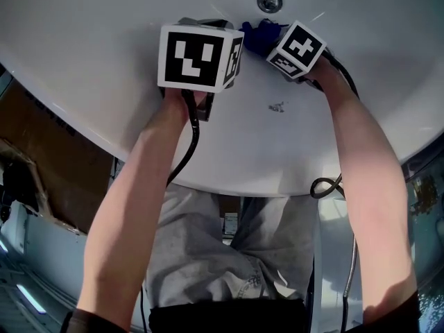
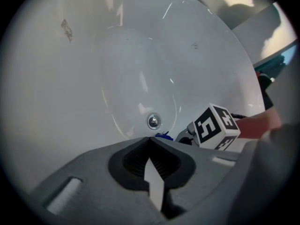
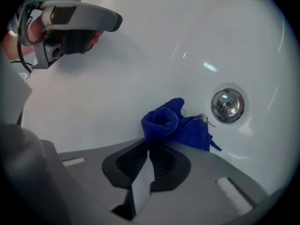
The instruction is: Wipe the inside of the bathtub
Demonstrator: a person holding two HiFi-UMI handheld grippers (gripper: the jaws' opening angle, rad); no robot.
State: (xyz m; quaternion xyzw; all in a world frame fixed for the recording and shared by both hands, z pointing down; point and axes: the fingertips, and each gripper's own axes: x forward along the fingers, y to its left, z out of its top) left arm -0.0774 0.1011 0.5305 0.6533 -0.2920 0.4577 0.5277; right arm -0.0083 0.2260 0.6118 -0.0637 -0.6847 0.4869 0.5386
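Note:
The white bathtub (image 1: 104,61) fills the head view, its chrome drain (image 1: 269,1) at the far side. My right gripper (image 3: 150,143) is shut on a bunched blue cloth (image 3: 176,125) that rests on the tub floor just left of the drain (image 3: 228,105). In the head view the cloth (image 1: 257,37) shows between the two marker cubes. My left gripper (image 2: 150,140) is shut with nothing in it and hovers over the tub floor, near the drain (image 2: 153,121). The right gripper's cube (image 2: 216,126) is to its right.
A small dark scuff (image 1: 277,107) marks the tub floor near the right forearm. The tub's near rim (image 1: 229,188) curves in front of the person's legs. A looped cable (image 1: 326,186) hangs at the rim on the right. Brown cardboard (image 1: 48,165) lies at the left outside the tub.

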